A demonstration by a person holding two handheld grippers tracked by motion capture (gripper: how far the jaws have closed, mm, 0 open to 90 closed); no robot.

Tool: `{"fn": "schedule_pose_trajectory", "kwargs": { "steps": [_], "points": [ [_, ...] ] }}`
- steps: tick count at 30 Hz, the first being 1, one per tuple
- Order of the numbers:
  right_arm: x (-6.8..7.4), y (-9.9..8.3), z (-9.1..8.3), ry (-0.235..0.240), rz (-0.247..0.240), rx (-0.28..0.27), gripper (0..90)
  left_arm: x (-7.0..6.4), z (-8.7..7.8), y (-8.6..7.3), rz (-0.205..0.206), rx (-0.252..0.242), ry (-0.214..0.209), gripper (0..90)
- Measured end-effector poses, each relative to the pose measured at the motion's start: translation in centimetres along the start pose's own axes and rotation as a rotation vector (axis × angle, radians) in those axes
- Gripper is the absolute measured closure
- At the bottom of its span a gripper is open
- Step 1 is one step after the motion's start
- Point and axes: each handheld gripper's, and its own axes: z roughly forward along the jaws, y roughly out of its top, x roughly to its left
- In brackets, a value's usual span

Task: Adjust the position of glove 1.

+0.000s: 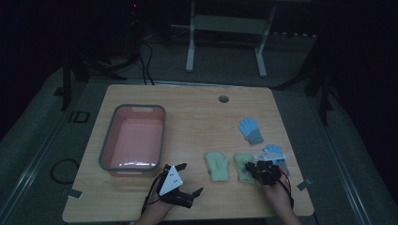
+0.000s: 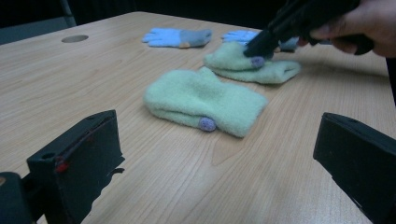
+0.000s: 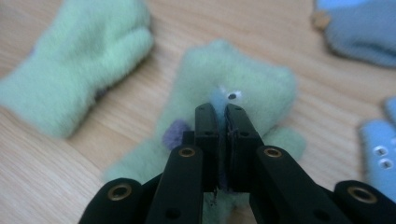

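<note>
Two pale green mittens lie on the wooden table (image 1: 197,117). The left mitten (image 1: 218,165) (image 2: 205,100) (image 3: 79,60) lies free. My right gripper (image 1: 249,166) (image 2: 257,46) (image 3: 219,109) rests on the right mitten (image 1: 241,169) (image 2: 275,70) (image 3: 243,74), its jaws shut on a small pale blue tuft with a bead eye on the mitten's top. My left gripper (image 1: 190,178) (image 2: 219,163) hovers near the front edge, left of the mittens, jaws wide open with nothing between them.
A pink basin with a grey rim (image 1: 162,136) stands at the left. One blue glove (image 1: 251,130) (image 2: 177,37) (image 3: 359,32) lies behind the mittens, another (image 1: 274,151) (image 2: 238,35) (image 3: 380,144) beside the right hand. A round hole (image 1: 223,99) is at the back.
</note>
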Motion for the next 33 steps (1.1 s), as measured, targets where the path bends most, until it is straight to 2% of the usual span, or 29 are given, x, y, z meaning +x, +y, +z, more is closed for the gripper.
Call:
{"fn": "schedule_pose_trajectory", "kwargs": {
  "steps": [4,8,12,16,18,20,24,33],
  "points": [
    [0.3,1.3,-1.3,-0.017,-0.012,-0.043,85.5,0.0,0.0,0.0,0.000,0.000,0.001,1.1],
    [1.1,4.0,-3.4,-0.029,-0.035,-0.109,85.5,0.0,0.0,0.0,0.000,0.000,0.003,1.1],
    [2.1,5.9,-4.5,-0.013,-0.046,-0.151,85.5,0.0,0.0,0.0,-0.002,-0.001,0.002,1.1],
    [3.9,7.1,-5.0,0.013,-0.071,-0.177,85.5,0.0,0.0,0.0,-0.001,0.000,0.002,1.1],
    [5.0,7.5,-4.9,0.013,-0.097,-0.185,85.5,0.0,0.0,0.0,0.000,0.000,0.001,1.1],
    [5.9,7.9,-4.7,0.039,-0.098,-0.189,85.5,0.0,0.0,0.0,0.002,0.001,0.001,1.1],
    [7.4,8.1,-3.5,0.057,-0.122,-0.175,85.5,0.0,0.0,0.0,0.001,0.000,0.000,1.1],
    [8.1,7.1,-1.0,0.062,-0.118,-0.126,85.4,0.0,0.0,0.0,0.003,0.000,-0.001,1.1]
  ]
}}
